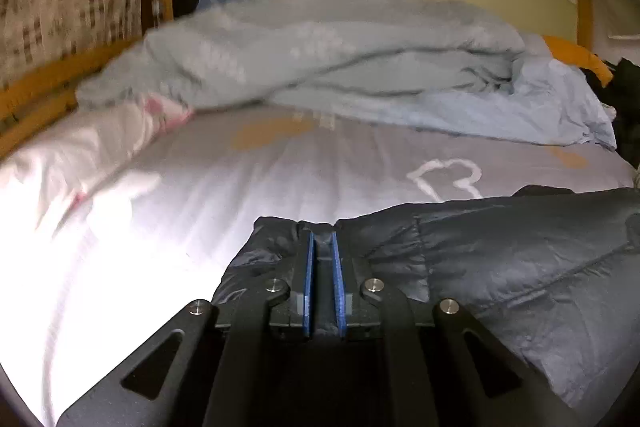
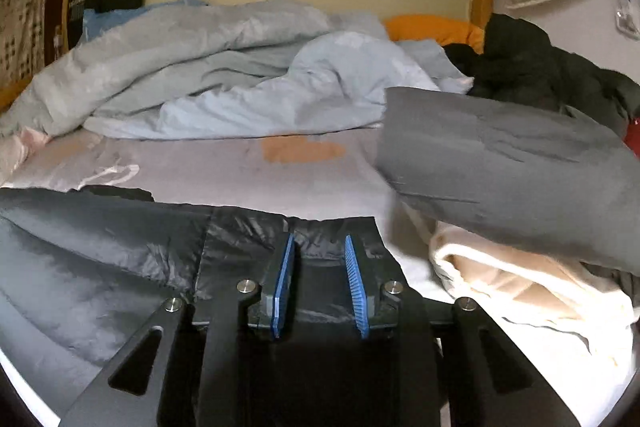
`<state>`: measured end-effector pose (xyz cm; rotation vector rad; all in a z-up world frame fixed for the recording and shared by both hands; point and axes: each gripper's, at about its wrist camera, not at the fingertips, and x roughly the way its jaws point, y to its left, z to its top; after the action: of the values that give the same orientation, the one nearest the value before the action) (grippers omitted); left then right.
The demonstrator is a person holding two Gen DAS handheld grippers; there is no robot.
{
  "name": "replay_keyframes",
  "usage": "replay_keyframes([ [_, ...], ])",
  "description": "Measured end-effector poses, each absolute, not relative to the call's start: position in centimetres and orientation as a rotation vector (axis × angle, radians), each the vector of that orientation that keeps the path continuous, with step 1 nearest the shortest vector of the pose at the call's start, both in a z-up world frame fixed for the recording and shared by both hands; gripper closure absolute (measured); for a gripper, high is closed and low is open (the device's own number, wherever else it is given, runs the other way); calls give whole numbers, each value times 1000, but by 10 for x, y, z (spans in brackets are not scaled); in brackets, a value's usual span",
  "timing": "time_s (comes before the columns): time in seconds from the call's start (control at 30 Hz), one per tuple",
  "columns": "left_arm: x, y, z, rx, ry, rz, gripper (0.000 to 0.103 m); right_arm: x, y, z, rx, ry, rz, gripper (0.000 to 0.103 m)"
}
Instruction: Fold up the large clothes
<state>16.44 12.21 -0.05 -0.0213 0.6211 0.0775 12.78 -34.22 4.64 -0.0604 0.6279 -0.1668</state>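
A dark grey puffer jacket (image 1: 500,267) lies across the near part of the bed; it also shows in the right wrist view (image 2: 100,247). My left gripper (image 1: 323,239) is shut on the jacket's left edge, fabric pinched between its blue pads. My right gripper (image 2: 319,247) stands over the jacket's right edge with its blue pads apart, jacket fabric lying between them.
A grey printed bedsheet (image 1: 280,167) covers the mattress. A crumpled pale blue duvet (image 2: 200,79) lies at the back. A grey folded garment (image 2: 500,163) sits on cream cloth (image 2: 520,287) at right. Dark clothes (image 2: 540,67) are piled at far right. A wooden bed frame (image 1: 584,3) surrounds it.
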Motion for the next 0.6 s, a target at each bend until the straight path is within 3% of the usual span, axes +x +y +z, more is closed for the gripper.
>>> replay_keyframes([
  [0.13,178,131,-10,-63,687,73,93,161,-358,20,24,771,-134,75],
  [0.4,188,145,-28,-182,788,59,93,167,-364,6,76,810,-138,75],
  [0.5,184,145,-23,-186,765,53,93,168,-362,7,71,806,-147,74],
  [0.6,160,145,0,-166,626,32,93,146,-363,23,77,729,-168,74],
])
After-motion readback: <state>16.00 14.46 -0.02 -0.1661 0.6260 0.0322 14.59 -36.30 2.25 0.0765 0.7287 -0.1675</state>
